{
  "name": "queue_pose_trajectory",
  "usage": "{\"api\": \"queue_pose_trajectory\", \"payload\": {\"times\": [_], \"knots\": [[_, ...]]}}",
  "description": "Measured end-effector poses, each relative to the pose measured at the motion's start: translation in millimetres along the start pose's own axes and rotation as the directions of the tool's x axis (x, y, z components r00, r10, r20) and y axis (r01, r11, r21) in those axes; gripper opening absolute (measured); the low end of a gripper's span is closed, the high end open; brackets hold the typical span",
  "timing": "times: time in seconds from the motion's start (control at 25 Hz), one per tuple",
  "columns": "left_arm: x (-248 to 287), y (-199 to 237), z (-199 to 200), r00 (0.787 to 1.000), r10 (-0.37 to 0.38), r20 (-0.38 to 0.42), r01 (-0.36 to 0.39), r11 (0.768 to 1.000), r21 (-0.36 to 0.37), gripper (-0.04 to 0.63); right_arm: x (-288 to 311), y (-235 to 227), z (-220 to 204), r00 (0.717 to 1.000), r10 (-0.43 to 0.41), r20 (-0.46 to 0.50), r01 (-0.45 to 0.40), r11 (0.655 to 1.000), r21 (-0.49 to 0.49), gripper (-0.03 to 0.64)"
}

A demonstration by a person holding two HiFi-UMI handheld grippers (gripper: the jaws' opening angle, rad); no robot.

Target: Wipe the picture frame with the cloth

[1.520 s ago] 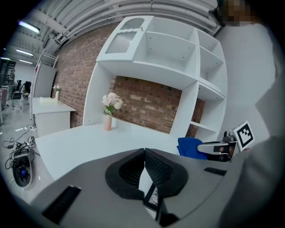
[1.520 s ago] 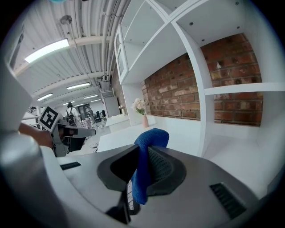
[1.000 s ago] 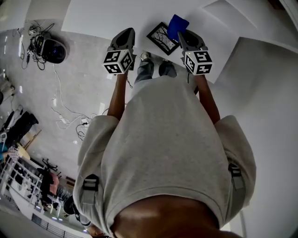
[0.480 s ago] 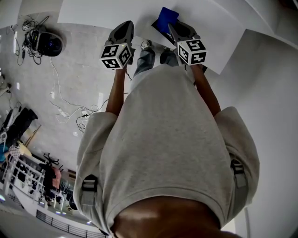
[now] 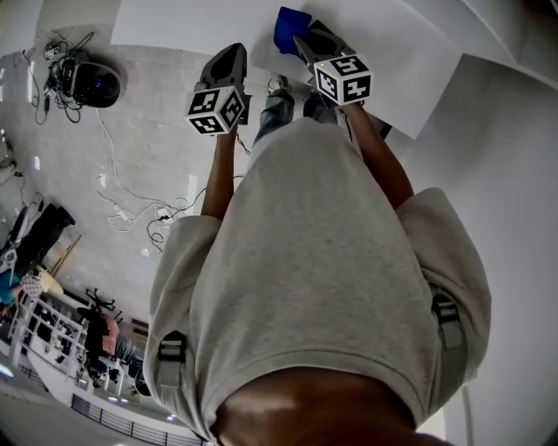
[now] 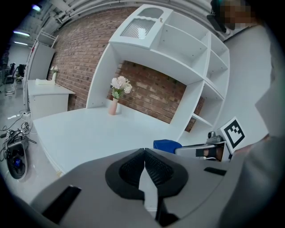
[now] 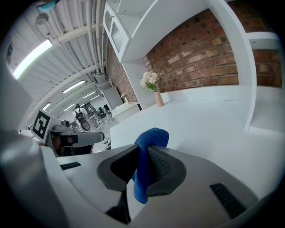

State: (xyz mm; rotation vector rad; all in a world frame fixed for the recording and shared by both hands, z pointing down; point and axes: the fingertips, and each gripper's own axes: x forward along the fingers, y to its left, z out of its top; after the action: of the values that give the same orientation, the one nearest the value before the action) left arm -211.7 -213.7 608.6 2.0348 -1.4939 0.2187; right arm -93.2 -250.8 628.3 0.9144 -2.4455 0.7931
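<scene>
In the head view my right gripper [image 5: 302, 37] is held over the white table [image 5: 192, 22], shut on a blue cloth [image 5: 289, 26] that bunches past its tips. The right gripper view shows that cloth [image 7: 148, 149] pinched between the jaws of the right gripper [image 7: 143, 153] and hanging below them. My left gripper [image 5: 229, 55] hovers near the table's front edge, to the left of the right one; its jaws [image 6: 144, 153] are shut with nothing between them. The picture frame shows in no view.
A pink vase of flowers [image 6: 116, 95] stands at the back of the table, before a white shelving unit [image 6: 178, 49] and a brick wall. On the floor at left lie a black device [image 5: 91, 83] and loose cables [image 5: 131, 213]. The person's shoes [image 5: 277, 84] stand below the table edge.
The right gripper with the cloth has moved left and farther over the table. The picture frame that lay under it earlier no longer shows. The left gripper has barely moved.
</scene>
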Motion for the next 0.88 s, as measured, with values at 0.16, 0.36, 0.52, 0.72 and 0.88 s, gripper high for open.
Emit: {"api": "queue_pose_trajectory", "payload": {"times": [0.16, 0.36, 0.52, 0.72, 0.88], "knots": [[-1.2, -2.1, -1.1, 1.000, 0.003, -0.003, -0.003, 1.000, 0.005, 0.017, 6.5, -9.4, -2.2, 1.000, -0.011, -0.020, 0.011, 1.000, 0.004, 0.063], [1.6, -2.6, -2.2, 1.000, 0.001, -0.003, -0.001, 1.000, 0.009, 0.017, 8.8, -30.4, -10.4, 0.998, -0.043, -0.037, 0.045, 0.997, 0.055, 0.063], [2.1, -8.2, -4.2, 1.000, 0.000, -0.008, 0.000, 1.000, 0.019, 0.017, 4.0, -48.6, -18.6, 0.996, -0.067, -0.055, 0.072, 0.992, 0.102, 0.063], [3.2, -13.3, -2.4, 1.000, -0.003, -0.009, 0.003, 1.000, 0.028, 0.017, 0.2, -63.8, -26.3, 0.994, -0.081, -0.074, 0.091, 0.986, 0.137, 0.063], [4.4, -15.7, -0.7, 1.000, -0.006, -0.008, 0.006, 0.999, 0.035, 0.017, -3.8, -71.7, -32.0, 0.993, -0.090, -0.082, 0.102, 0.982, 0.156, 0.064]]}}
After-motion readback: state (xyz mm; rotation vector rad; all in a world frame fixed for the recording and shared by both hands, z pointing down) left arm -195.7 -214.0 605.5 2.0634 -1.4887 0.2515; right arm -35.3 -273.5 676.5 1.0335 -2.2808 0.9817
